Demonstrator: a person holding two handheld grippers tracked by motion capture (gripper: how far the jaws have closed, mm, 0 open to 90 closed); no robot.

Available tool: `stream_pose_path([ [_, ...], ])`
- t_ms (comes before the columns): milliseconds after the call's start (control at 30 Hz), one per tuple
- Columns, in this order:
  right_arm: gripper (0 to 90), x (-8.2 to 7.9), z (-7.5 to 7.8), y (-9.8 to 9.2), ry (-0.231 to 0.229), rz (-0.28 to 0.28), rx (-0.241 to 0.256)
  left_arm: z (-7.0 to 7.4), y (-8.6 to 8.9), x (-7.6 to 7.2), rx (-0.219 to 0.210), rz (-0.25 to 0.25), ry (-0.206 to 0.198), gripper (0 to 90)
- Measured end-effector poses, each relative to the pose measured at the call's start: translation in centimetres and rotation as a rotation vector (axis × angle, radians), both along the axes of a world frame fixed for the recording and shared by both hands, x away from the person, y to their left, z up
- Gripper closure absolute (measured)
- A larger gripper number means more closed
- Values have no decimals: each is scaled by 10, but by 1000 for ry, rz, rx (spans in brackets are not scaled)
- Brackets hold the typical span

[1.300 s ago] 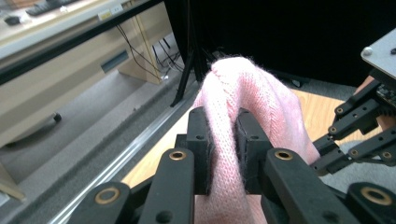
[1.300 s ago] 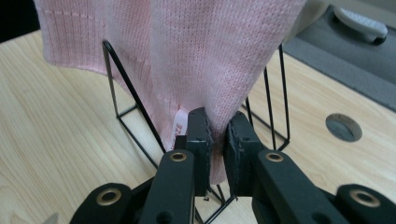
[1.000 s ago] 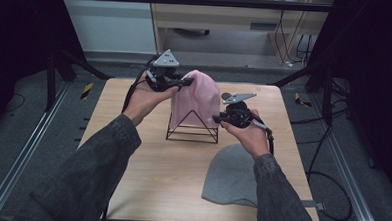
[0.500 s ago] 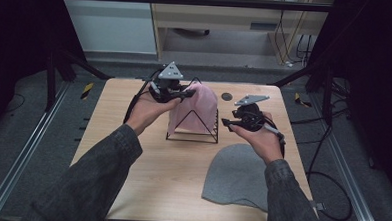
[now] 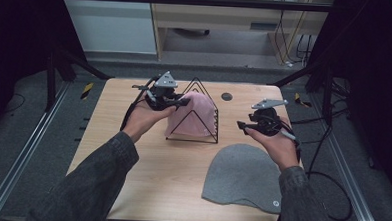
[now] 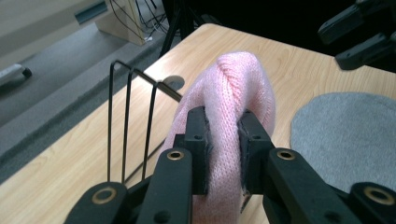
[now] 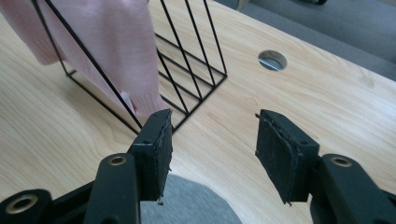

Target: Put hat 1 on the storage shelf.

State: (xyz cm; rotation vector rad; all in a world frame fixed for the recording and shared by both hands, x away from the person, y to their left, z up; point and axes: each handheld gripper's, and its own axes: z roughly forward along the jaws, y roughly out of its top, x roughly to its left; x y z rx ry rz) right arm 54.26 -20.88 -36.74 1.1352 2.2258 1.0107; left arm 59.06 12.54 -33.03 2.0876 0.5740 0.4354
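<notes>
A pink knitted beanie (image 5: 194, 114) lies draped on a black wire triangular rack (image 5: 205, 87) at the table's middle back. My left gripper (image 5: 180, 103) is shut on the pink beanie (image 6: 233, 93), its pads (image 6: 198, 140) pinching a fold of knit beside the rack's wires (image 6: 128, 121). My right gripper (image 5: 242, 125) hovers open to the right of the rack, holding nothing. In the right gripper view the open gripper (image 7: 212, 140) sits just off the rack's corner (image 7: 196, 74), with the beanie's hem (image 7: 116, 46) hanging inside the wires. A grey beanie (image 5: 243, 175) lies flat at the front right.
The wooden table (image 5: 131, 177) has a round cable hole (image 5: 226, 96) behind the rack. Cables trail off the right edge. Metal rails run along the floor on both sides.
The pink beanie has come down from held up high to lie over the rack. My right gripper let go of it and drew back to the right, now open.
</notes>
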Motion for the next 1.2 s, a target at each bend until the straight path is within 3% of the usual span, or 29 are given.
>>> stream_pose_path([
  [333,460,-4,-12,-14,25,-35,-4,-15,4,-2,7,4,36,751],
  [533,462,-5,-18,-18,40,-39,-10,-16,5,-2,9,9,37,727],
  [700,462,-7,-24,-23,54,-49,-7,-14,10,-9,-7,21,18,630],
  [767,462,-8,-28,-26,64,-58,-12,-13,12,-13,-10,25,10,549],
  [933,462,-12,-37,-29,86,-73,-14,-11,18,-29,-4,46,-16,452],
  [967,461,-15,-40,-30,94,-80,-19,-12,21,-36,1,53,-16,398],
  [1200,449,-23,-51,-33,111,-98,-21,-24,39,-56,14,79,2,250],
])
